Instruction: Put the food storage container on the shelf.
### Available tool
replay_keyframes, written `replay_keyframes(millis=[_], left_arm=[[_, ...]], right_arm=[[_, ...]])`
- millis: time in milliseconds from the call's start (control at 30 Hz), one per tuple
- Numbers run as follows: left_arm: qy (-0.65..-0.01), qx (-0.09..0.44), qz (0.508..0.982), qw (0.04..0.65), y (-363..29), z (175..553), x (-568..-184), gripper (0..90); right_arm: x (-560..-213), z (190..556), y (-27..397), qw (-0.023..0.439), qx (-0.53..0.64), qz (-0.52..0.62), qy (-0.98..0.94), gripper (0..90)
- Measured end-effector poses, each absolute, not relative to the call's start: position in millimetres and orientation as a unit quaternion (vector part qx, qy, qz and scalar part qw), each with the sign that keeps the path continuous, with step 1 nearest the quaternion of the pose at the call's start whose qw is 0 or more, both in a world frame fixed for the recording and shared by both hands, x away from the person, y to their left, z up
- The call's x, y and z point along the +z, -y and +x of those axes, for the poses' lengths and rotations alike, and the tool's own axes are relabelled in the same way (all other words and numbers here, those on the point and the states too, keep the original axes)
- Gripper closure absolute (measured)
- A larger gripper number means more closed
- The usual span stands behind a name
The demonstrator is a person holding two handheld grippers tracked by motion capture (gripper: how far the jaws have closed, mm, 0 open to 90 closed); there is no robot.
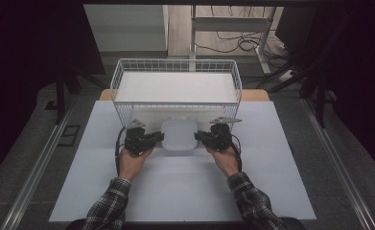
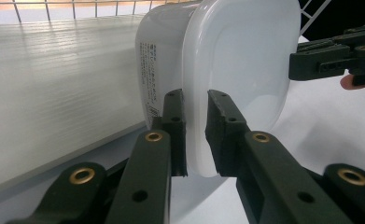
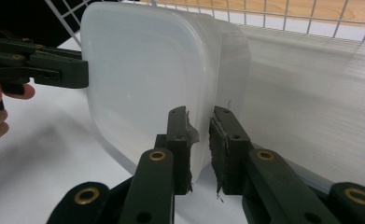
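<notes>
White lidded container (image 1: 179,135), held from both sides on the counter (image 1: 185,187), just in front of the wire basket (image 1: 175,72).

Left gripper (image 1: 157,138) has its jaws closed on the container's left rim; right gripper (image 1: 201,136) has its jaws closed on the right rim. Printed label on the side wall (image 2: 150,70). Handling note: likely best lifted with both hands level and moving together, grips kept even, so the smooth plastic neither tilts nor slips before it clears the basket's wire edge.

You see a milky white box (image 1: 179,135) with a white lid, two black grippers (image 1: 152,139) (image 1: 205,137) with gold dots, a white wire basket (image 1: 175,64), a white sheet (image 1: 185,187), and checked grey-and-white sleeves (image 1: 252,199).
</notes>
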State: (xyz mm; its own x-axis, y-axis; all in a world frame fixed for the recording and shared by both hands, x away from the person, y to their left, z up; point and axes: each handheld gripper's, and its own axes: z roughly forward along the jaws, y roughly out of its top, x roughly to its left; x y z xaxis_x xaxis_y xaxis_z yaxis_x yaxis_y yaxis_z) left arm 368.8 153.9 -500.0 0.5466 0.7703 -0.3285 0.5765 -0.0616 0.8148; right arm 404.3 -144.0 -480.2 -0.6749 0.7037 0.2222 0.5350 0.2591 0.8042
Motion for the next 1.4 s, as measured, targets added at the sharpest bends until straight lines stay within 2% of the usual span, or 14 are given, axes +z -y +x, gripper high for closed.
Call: replay_keyframes(millis=[267,333,367,567,733,867,1033,1100,1167,1267,1333,1400], left_arm=[[-0.47,0.097,0.715,0.507,-153.8,374.8,-501.9,77.6],[-0.469,0.106,0.717,0.505,-152.7,375.5,-500.8,76.6],[-0.467,0.108,0.718,0.505,-152.3,376.5,-500.9,77.0],[-0.468,0.115,0.716,0.505,-150.7,380.9,-500.2,77.0],[-0.472,0.13,0.713,0.502,-150.0,388.2,-498.5,70.9],[-0.476,0.141,0.713,0.496,-149.4,393.9,-495.9,67.9],[-0.483,0.163,0.707,0.49,-146.0,403.5,-493.5,64.8],[-0.482,0.173,0.712,0.48,-144.9,406.1,-490.6,63.6],[-0.48,0.173,0.713,0.481,-145.4,405.3,-489.9,62.3],[-0.474,0.166,0.711,0.493,-147.8,400.5,-489.0,53.5],[-0.471,0.161,0.708,0.501,-149.3,396.5,-489.0,51.2],[-0.464,0.163,0.71,0.504,-150.9,390.2,-488.4,42.1]], right_arm=[[-480.5,409.5,145.1,0.083,0.47,0.397,-0.784,76.1],[-480.1,411.0,144.1,0.091,0.469,0.393,-0.785,74.4],[-480.2,412.3,141.9,0.1,0.463,0.393,-0.789,70.7],[-481.6,417.3,139.1,0.103,0.463,0.399,-0.785,67.6],[-478.2,420.6,135.5,0.14,0.46,0.397,-0.782,66.2],[-477.3,423.8,134.1,0.146,0.462,0.399,-0.778,67.1],[-475.0,430.6,131.3,0.152,0.463,0.404,-0.774,72.6],[-471.8,433.4,133.6,0.152,0.466,0.406,-0.771,80.2],[-470.1,433.2,135.3,0.151,0.468,0.405,-0.771,82.3],[-464.2,431.2,140.5,0.148,0.475,0.401,-0.769,88.9],[-463.6,430.4,141.2,0.148,0.474,0.401,-0.77,89.0],[-462.8,425.2,142.5,0.148,0.465,0.393,-0.779,89.1]])
